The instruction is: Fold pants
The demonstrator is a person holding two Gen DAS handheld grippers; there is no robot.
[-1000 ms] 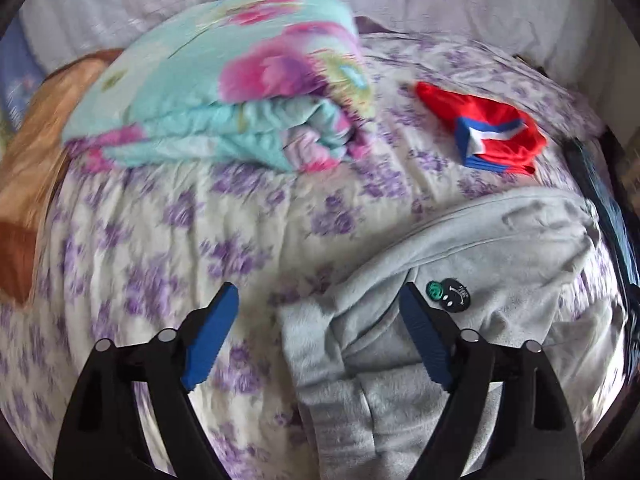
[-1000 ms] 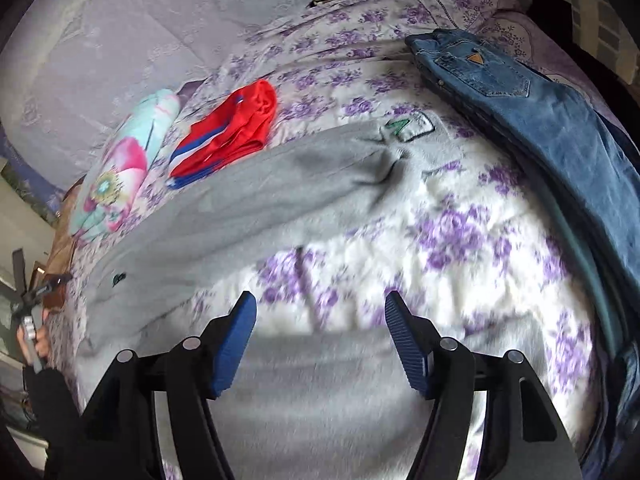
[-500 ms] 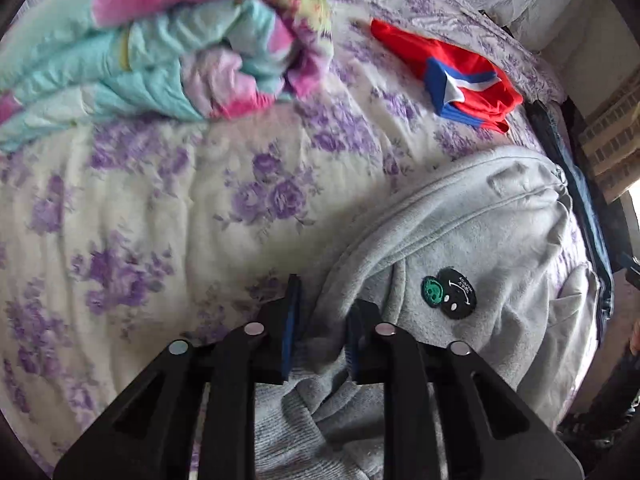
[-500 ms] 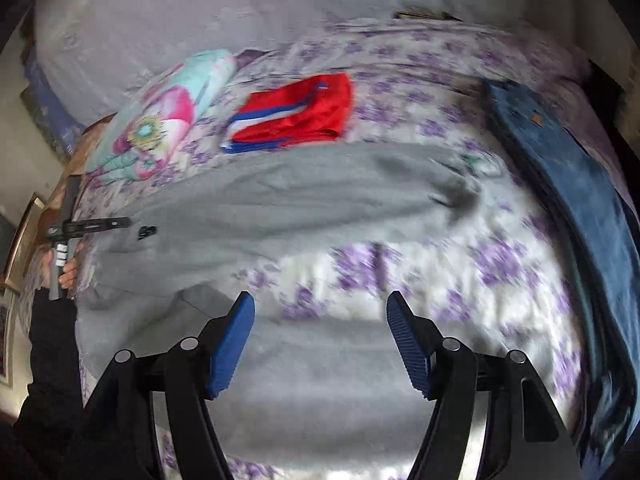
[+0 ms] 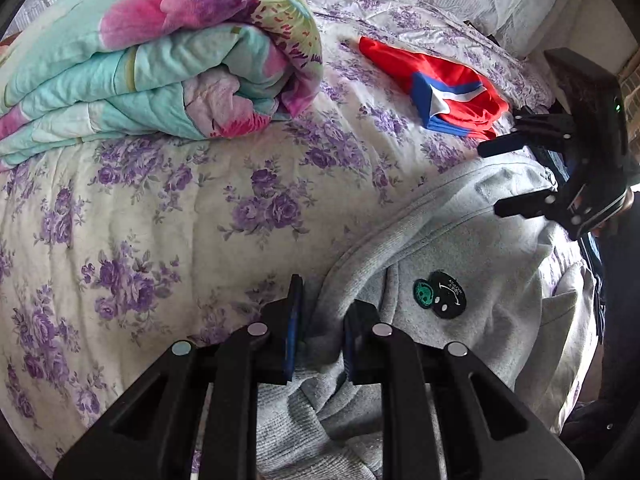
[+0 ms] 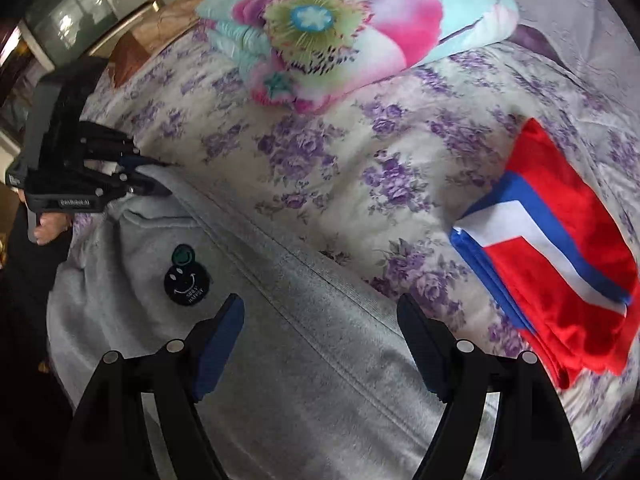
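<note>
Grey sweatpants (image 5: 472, 248) with a round black and green smiley patch (image 5: 440, 294) lie on a purple-flowered bedspread (image 5: 160, 216). My left gripper (image 5: 320, 336) is shut on a bunched fold of the pants' edge near the waist. It shows in the right wrist view (image 6: 152, 178) at the left, pinching the grey cloth. My right gripper (image 6: 320, 336) is open and empty, hovering just above the pants (image 6: 304, 352). It shows in the left wrist view (image 5: 496, 180) at the right, jaws apart over the cloth.
A folded turquoise and pink floral quilt (image 5: 152, 52) lies at the back of the bed. A folded red, blue and white garment (image 6: 560, 252) lies right of the pants. A wooden bed frame (image 6: 132, 48) is at the far left.
My left gripper closed on the pants' edge and still grips it. My right gripper swung left toward the waist end, near the left gripper, and stayed open.
</note>
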